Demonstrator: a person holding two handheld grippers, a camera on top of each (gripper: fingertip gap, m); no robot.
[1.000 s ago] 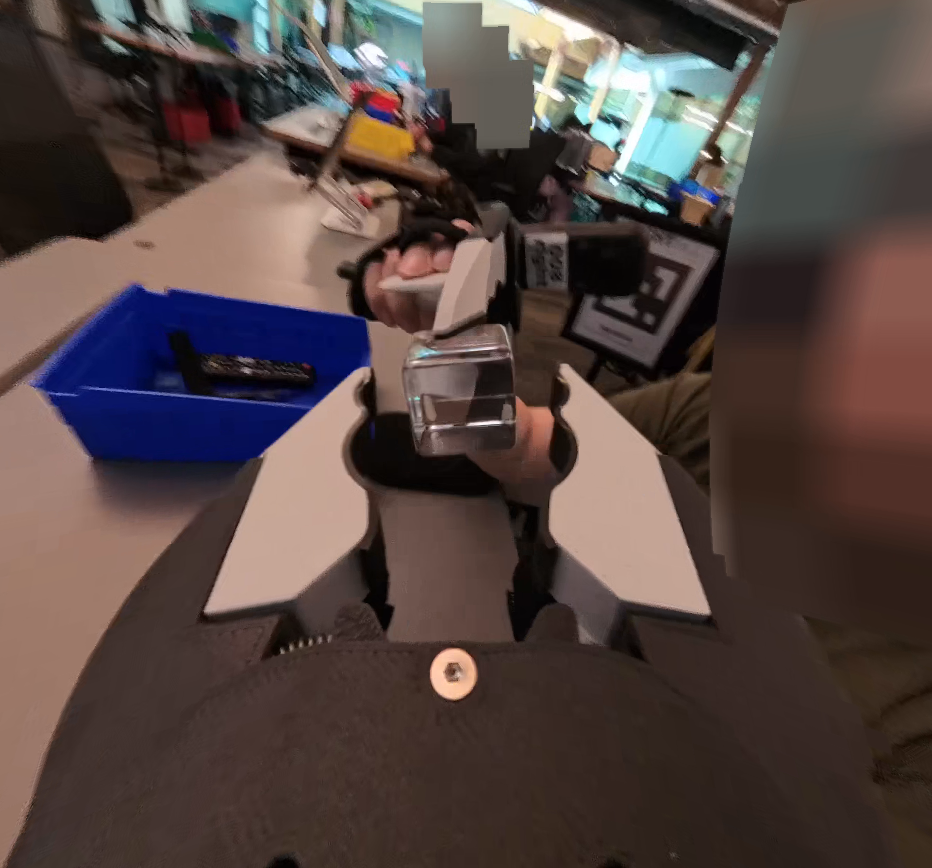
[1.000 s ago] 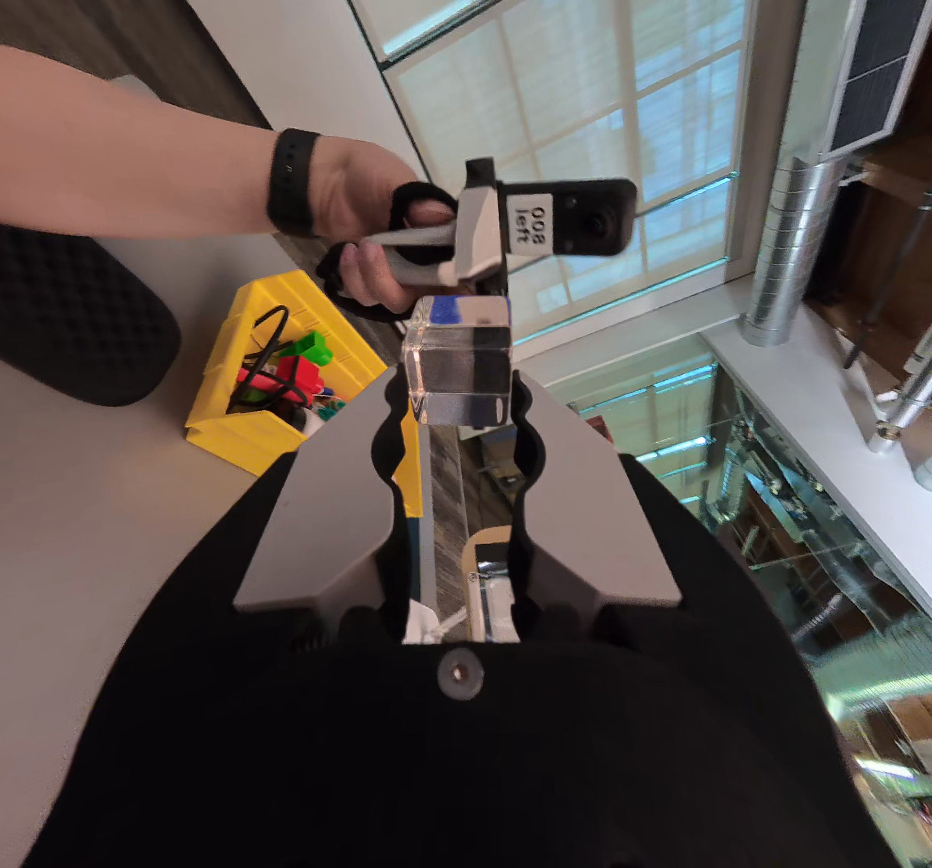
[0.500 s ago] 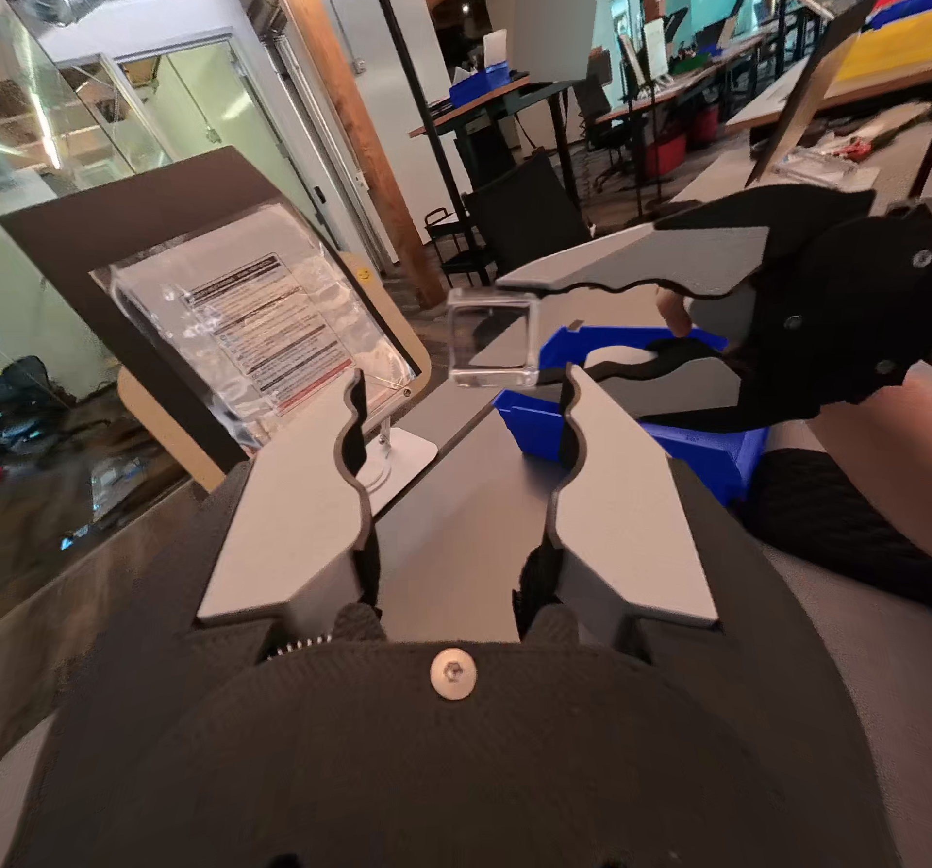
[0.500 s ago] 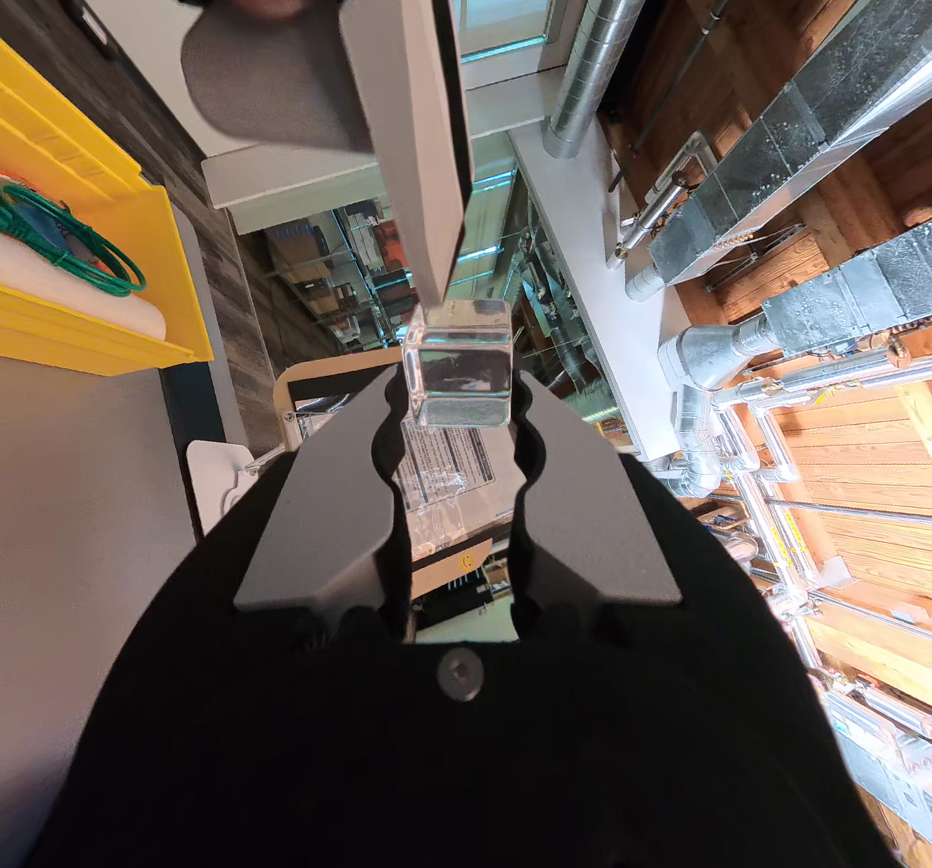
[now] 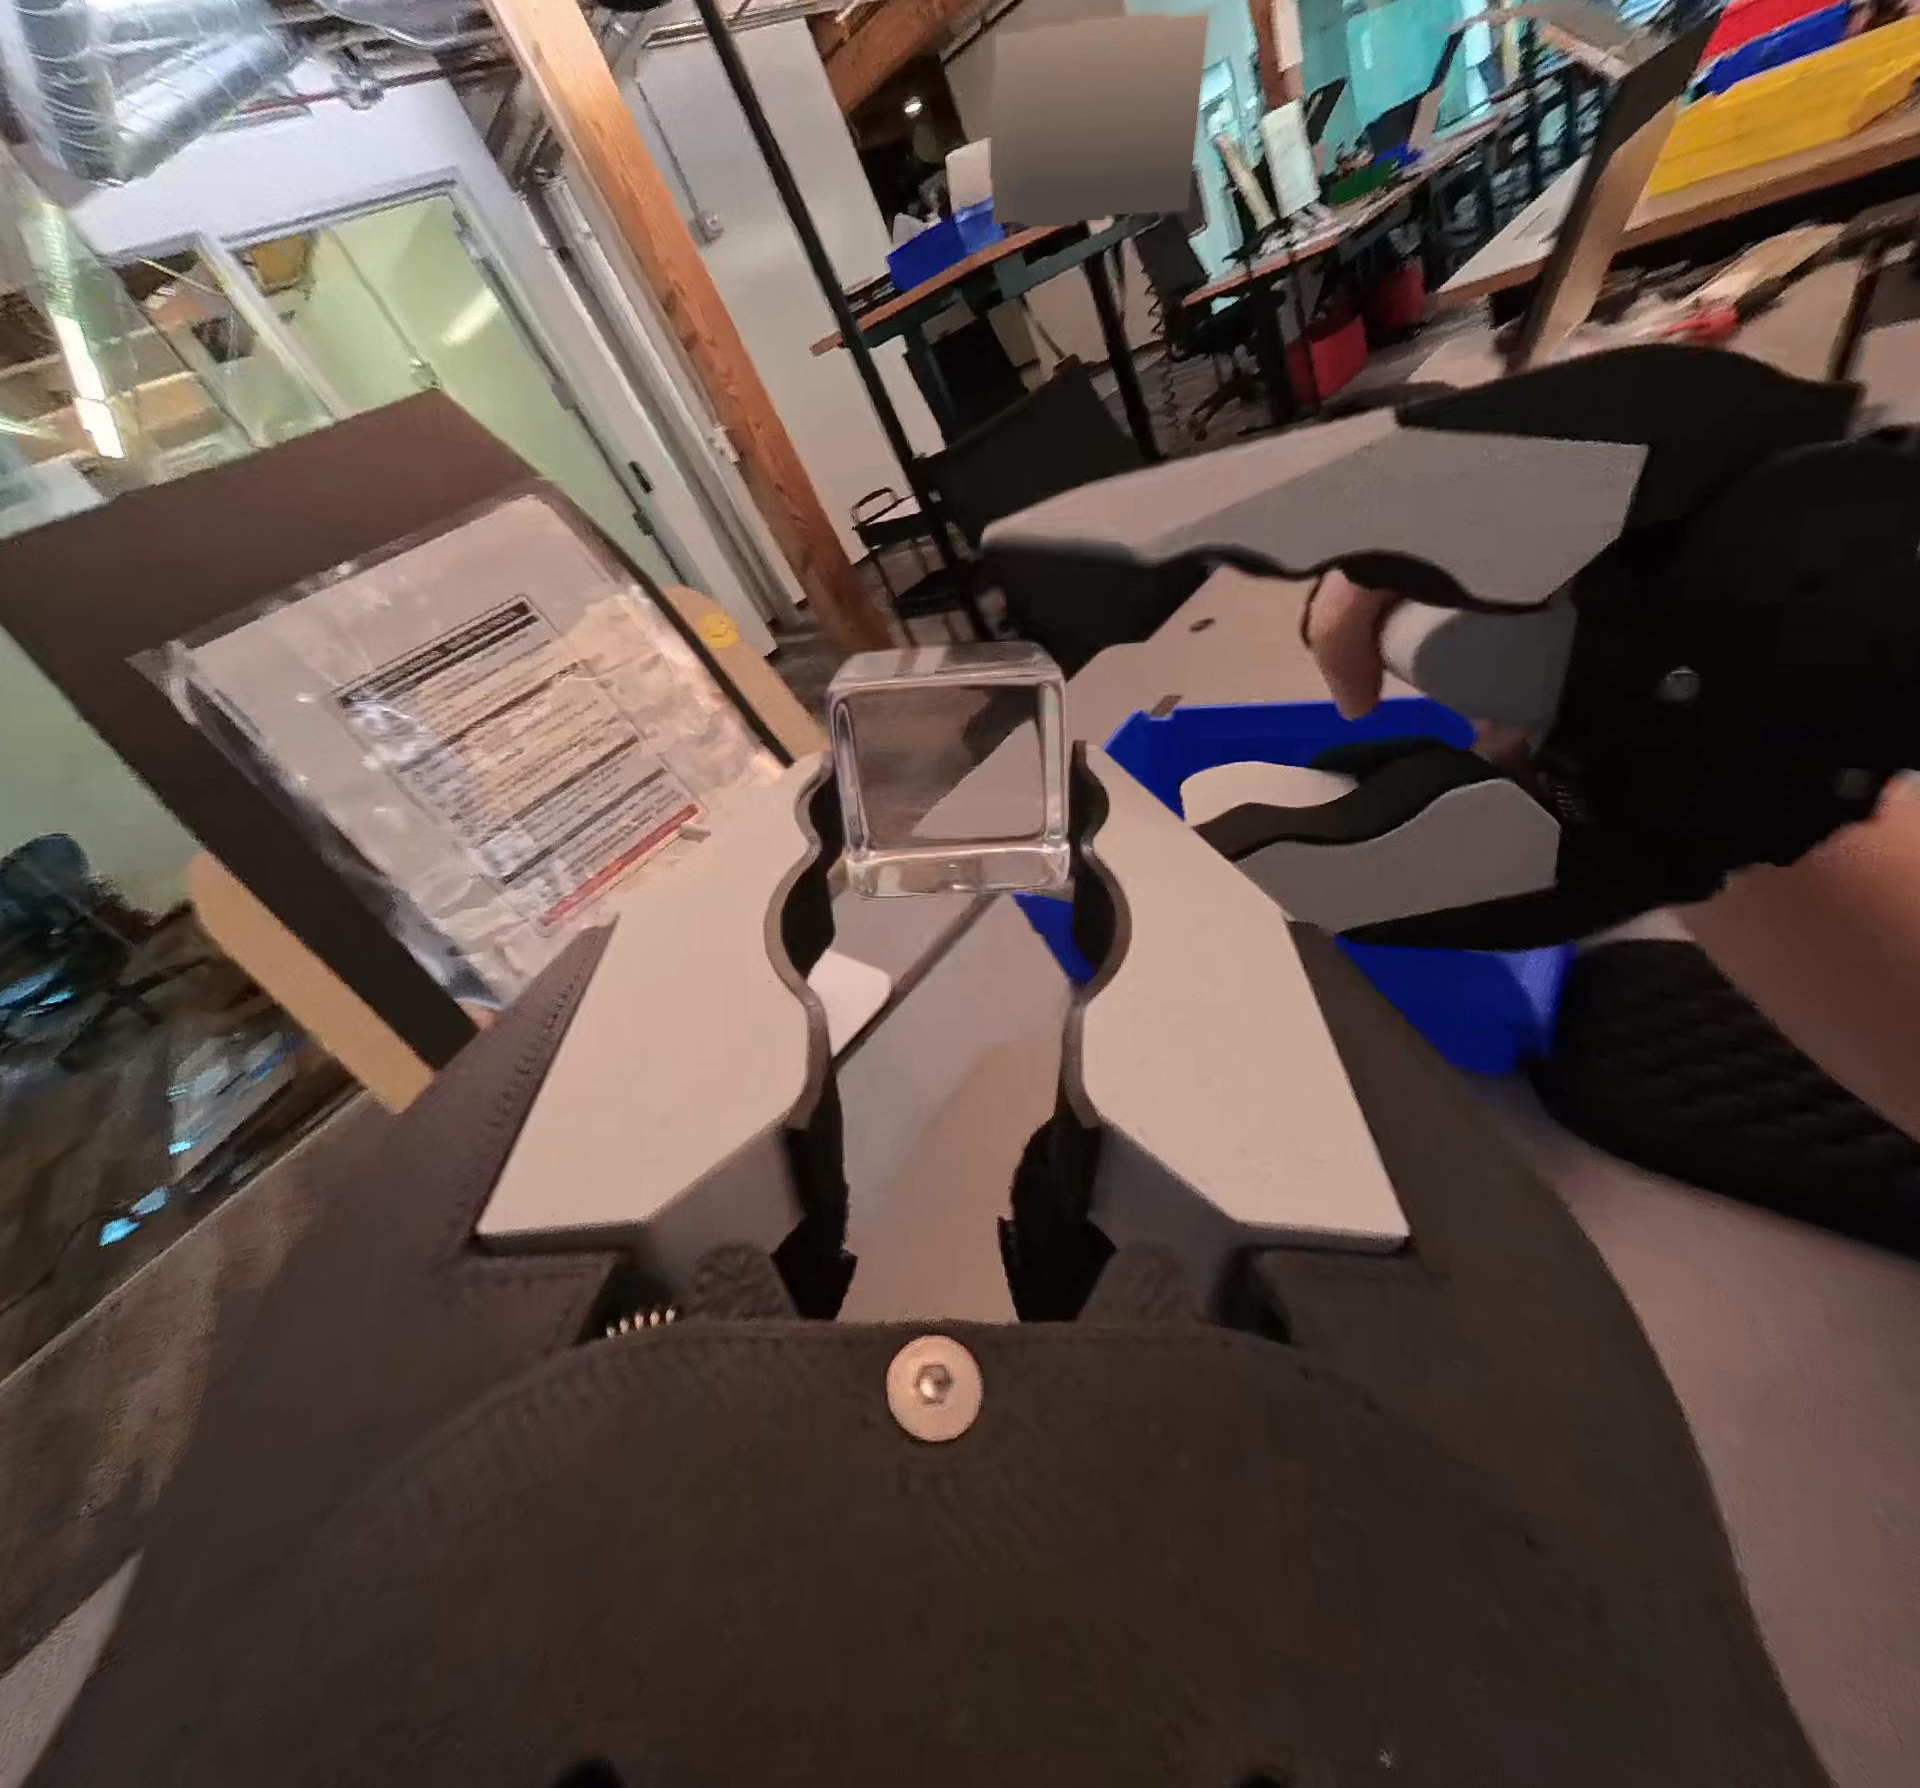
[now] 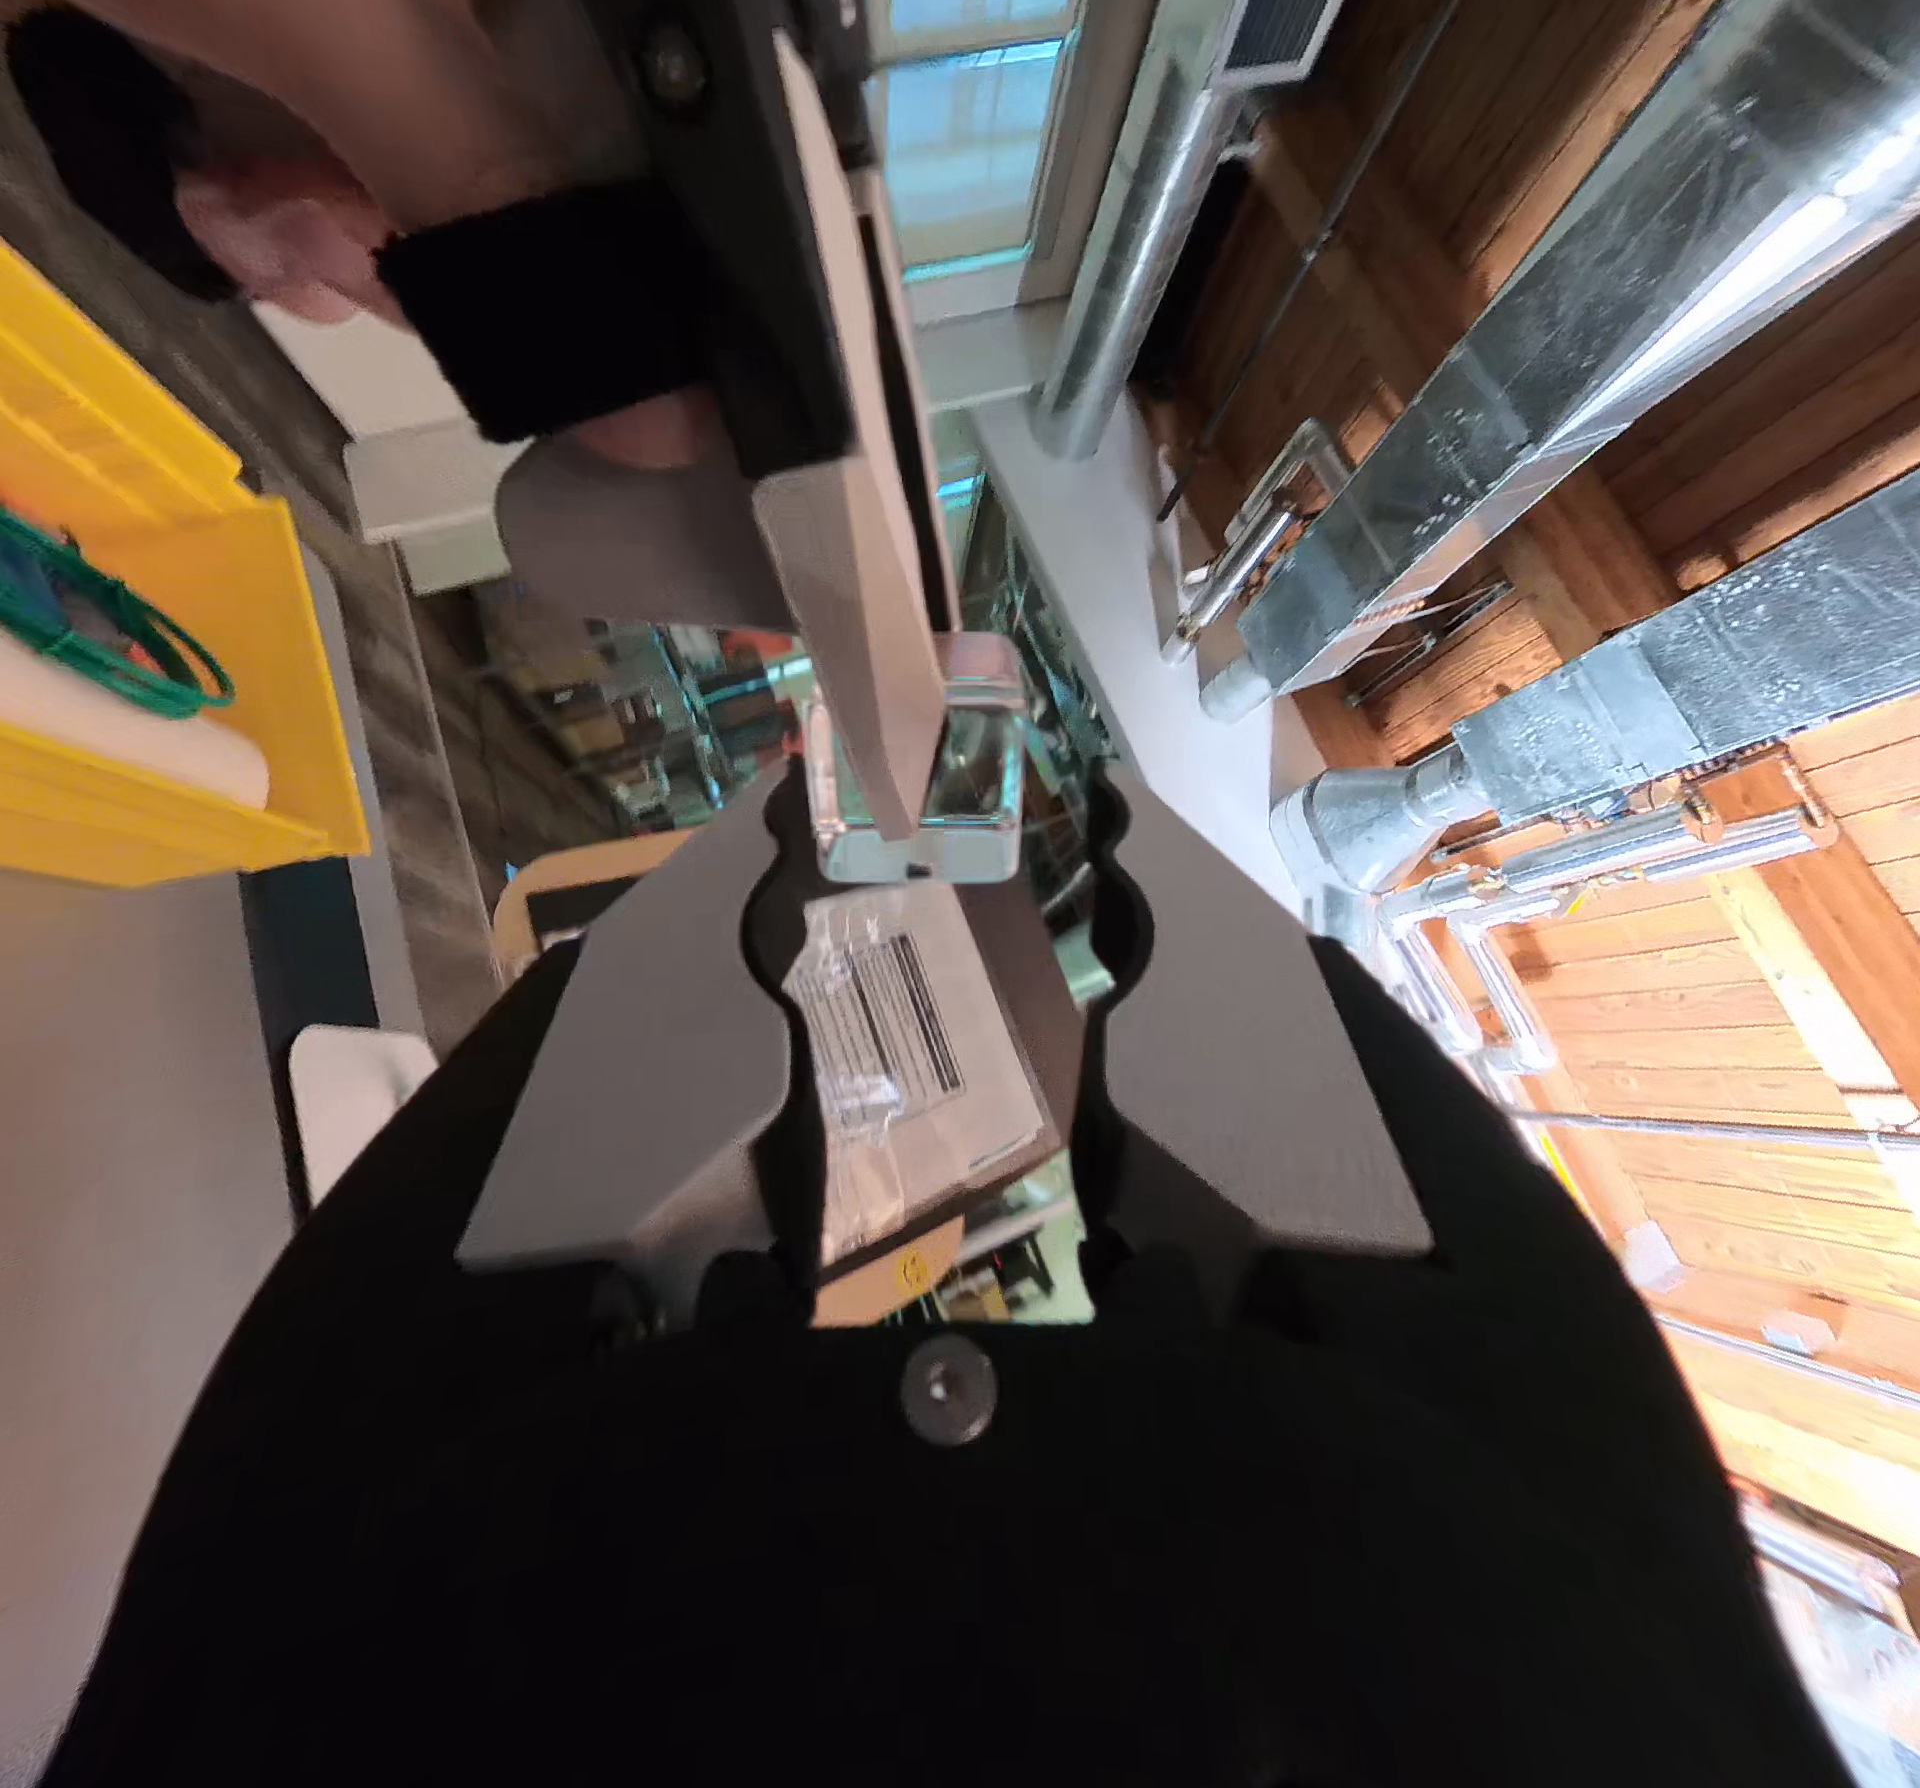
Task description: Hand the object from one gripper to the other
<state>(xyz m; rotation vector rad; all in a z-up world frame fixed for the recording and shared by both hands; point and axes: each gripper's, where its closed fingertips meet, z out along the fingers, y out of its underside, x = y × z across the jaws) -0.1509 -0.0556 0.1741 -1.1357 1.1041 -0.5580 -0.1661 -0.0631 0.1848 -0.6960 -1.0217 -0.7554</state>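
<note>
Clear cube (image 5: 951, 774) mid-handover, pinched between left tool (image 5: 948, 803) tips, held above the desk.
Right tool (image 6: 940, 793) released, spread wide around the cube without touching. Next, by judgement: draw right tool back clear, no knock to the cube.

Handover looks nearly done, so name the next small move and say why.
Probably draw the right gripper straight back. The left gripper is shut on the clear cube, while the right one's jaws stand open, off the cube's sides, so nothing more keeps it there.
</note>
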